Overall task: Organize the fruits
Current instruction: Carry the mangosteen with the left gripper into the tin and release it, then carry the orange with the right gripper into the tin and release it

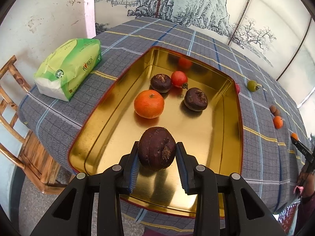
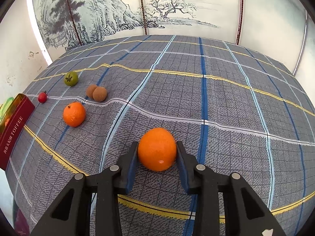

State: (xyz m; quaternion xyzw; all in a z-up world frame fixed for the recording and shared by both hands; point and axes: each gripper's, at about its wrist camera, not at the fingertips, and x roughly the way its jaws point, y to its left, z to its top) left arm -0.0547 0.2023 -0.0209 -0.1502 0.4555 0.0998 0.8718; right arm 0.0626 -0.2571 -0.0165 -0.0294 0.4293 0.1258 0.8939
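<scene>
My left gripper (image 1: 157, 151) is shut on a dark purple water chestnut (image 1: 156, 149) and holds it above the near end of a gold tin tray (image 1: 110, 106). In the tray lie an orange mandarin (image 1: 149, 103), two more water chestnuts (image 1: 160, 82) (image 1: 196, 99) and a red cherry tomato (image 1: 178, 78). My right gripper (image 2: 157, 151) is shut on an orange mandarin (image 2: 157, 149) just above the checked tablecloth (image 2: 216, 102). To its left on the cloth lie another mandarin (image 2: 74, 114), two brown longans (image 2: 96, 92), a green tomato (image 2: 70, 78) and a red cherry tomato (image 2: 42, 97).
A green tissue pack (image 1: 69, 70) lies on the table left of the tray. A wooden chair (image 1: 21, 129) stands beyond the table's left edge. The tray's red side (image 2: 13, 131) marked TOFFEE shows at the left of the right wrist view. A painted screen (image 2: 157, 9) stands behind the table.
</scene>
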